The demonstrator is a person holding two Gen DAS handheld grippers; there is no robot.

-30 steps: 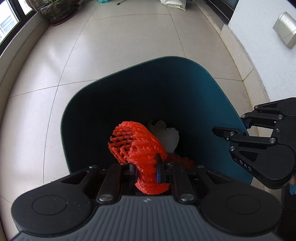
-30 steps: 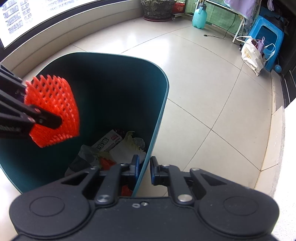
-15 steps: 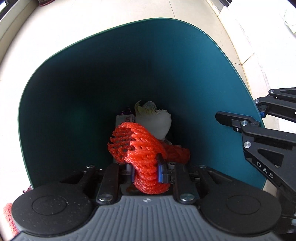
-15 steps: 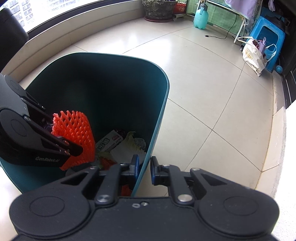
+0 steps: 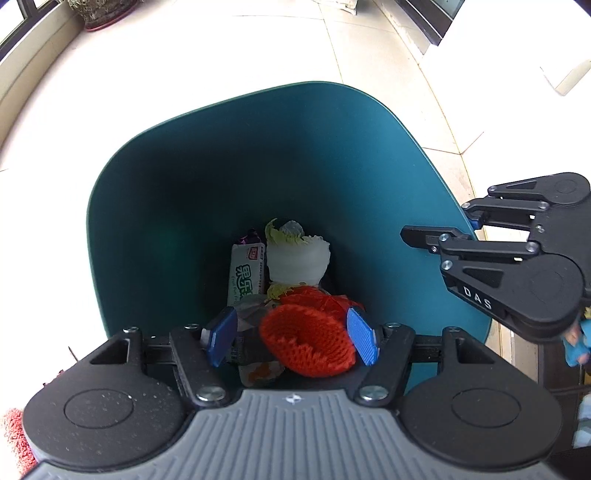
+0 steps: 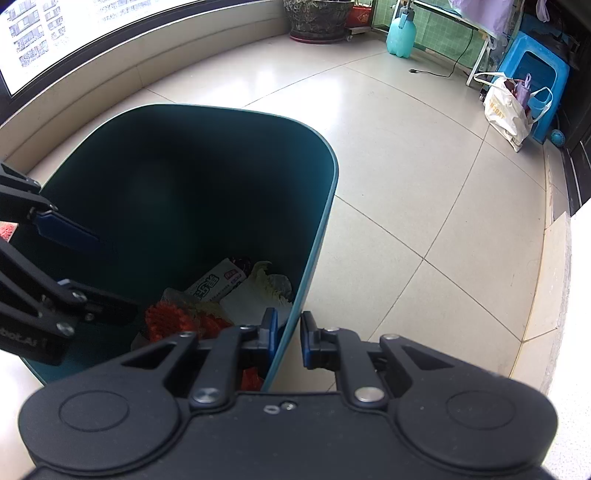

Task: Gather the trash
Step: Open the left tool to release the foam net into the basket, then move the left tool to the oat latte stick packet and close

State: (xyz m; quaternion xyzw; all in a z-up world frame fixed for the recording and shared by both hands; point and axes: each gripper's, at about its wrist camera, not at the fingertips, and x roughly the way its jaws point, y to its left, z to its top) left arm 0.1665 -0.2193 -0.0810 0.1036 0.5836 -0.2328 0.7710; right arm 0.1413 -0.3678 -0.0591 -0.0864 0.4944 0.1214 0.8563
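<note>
A teal bin (image 5: 177,206) stands on the tiled floor. At its bottom lie a white snack wrapper (image 5: 245,273), a piece of cabbage (image 5: 295,254) and the red foam net (image 5: 306,343). My left gripper (image 5: 291,338) hangs over the bin's mouth and its jaws are opening. The net lies loose below and between its blue pads (image 5: 221,336), pressed by neither. From the right wrist view the red net (image 6: 173,319) rests on the other trash, under the left gripper (image 6: 120,280). My right gripper (image 6: 290,336) is shut on the bin's rim (image 6: 317,236), with one pad inside the wall and one outside. The left wrist view shows the right gripper (image 5: 436,221) astride that rim.
A potted plant (image 6: 317,18) stands by the window ledge at the back. A teal spray bottle (image 6: 400,35), a blue stool (image 6: 532,70) and a white bag (image 6: 506,110) sit at the far right. Something red and fuzzy (image 5: 14,432) lies on the floor beside the bin.
My left gripper dipped towards the bin's mouth, its jaws spread wide and the red net dropped out of them onto the trash. The right gripper has kept its hold on the rim.
</note>
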